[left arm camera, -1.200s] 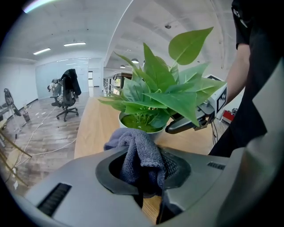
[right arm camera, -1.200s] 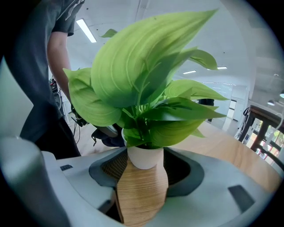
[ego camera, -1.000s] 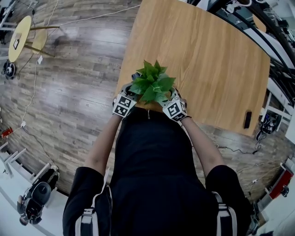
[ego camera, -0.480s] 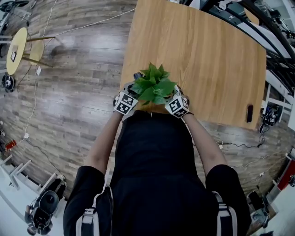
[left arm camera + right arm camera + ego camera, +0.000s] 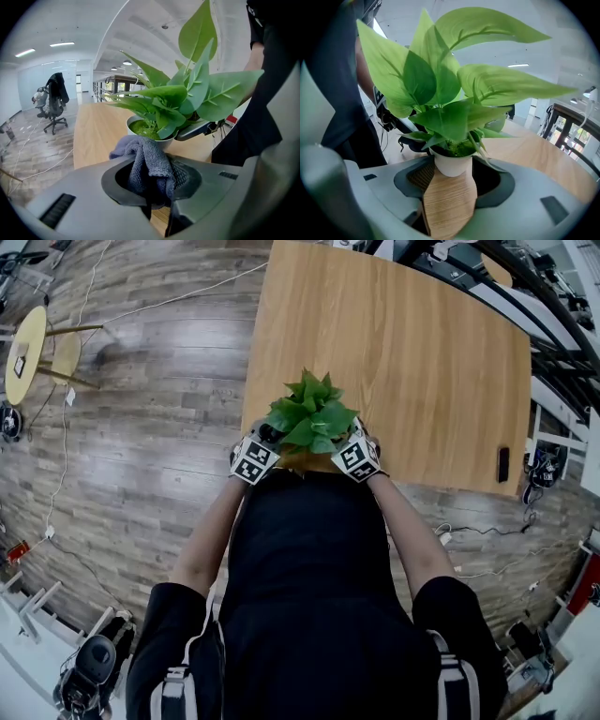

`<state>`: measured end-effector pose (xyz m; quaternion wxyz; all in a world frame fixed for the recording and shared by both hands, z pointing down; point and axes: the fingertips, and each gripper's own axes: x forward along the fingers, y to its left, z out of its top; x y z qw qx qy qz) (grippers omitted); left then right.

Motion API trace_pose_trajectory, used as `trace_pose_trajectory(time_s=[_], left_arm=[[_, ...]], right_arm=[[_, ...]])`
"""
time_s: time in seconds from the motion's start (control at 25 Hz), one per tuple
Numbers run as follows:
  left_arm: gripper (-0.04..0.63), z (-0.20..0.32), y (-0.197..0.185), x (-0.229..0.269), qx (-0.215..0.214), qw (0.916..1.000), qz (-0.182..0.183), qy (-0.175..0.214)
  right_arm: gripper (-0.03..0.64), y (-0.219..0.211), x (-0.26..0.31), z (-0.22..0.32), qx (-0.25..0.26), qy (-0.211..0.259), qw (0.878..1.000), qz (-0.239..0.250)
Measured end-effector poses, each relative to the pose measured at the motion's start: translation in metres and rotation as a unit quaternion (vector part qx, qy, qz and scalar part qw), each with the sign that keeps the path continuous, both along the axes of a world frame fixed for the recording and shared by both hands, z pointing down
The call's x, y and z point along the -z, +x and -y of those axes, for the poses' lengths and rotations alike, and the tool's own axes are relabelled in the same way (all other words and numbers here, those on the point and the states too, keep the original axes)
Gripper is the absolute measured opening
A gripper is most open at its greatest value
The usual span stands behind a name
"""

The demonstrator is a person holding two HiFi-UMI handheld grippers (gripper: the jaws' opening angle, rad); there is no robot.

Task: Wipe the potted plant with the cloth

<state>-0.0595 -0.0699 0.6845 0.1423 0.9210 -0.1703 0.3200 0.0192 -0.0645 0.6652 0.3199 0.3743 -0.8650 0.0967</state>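
Note:
A potted plant [image 5: 309,416] with broad green leaves stands in a small white pot [image 5: 451,166] at the near edge of the wooden table [image 5: 412,352]. My left gripper [image 5: 261,448] is at its left side, shut on a bunched grey-blue cloth [image 5: 149,165] that reaches the pot's rim [image 5: 140,133]. At the plant's right side is my right gripper [image 5: 351,450]. In the right gripper view the pot sits between the two fingertips of the right gripper [image 5: 451,172], whose jaws are closed against its sides. In the head view the leaves hide the pot.
A small dark object [image 5: 503,464] lies near the table's right edge. Cables and metal frames [image 5: 553,324] run along the far right. A round yellow stool [image 5: 26,352] stands on the wood floor at the left. An office chair [image 5: 52,105] is far behind the table.
Both grippers stay pressed in beside the plant at the table's near edge. Only the head camera has shifted a little; the plant has not visibly moved on the table.

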Motion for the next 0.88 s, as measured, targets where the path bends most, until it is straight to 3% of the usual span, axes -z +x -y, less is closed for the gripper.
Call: trace_pose_trajectory(time_s=[0.4, 0.6, 0.88], left_arm=[[0.115, 0.015, -0.011, 0.0, 0.031, 0.9993, -0.018, -0.012], [0.115, 0.027, -0.021, -0.001, 0.041, 0.9988, -0.019, -0.017], [0.115, 0.029, -0.013, 0.003, 0.016, 0.9998, -0.01, 0.005]], right_arm=[[0.241, -0.014, 0.001, -0.022, -0.02, 0.001, 1.0, 0.003], [0.242, -0.001, -0.002, -0.012, -0.058, 0.004, 0.998, 0.021], [0.242, -0.013, 0.009, -0.002, -0.008, 0.017, 1.0, 0.016]])
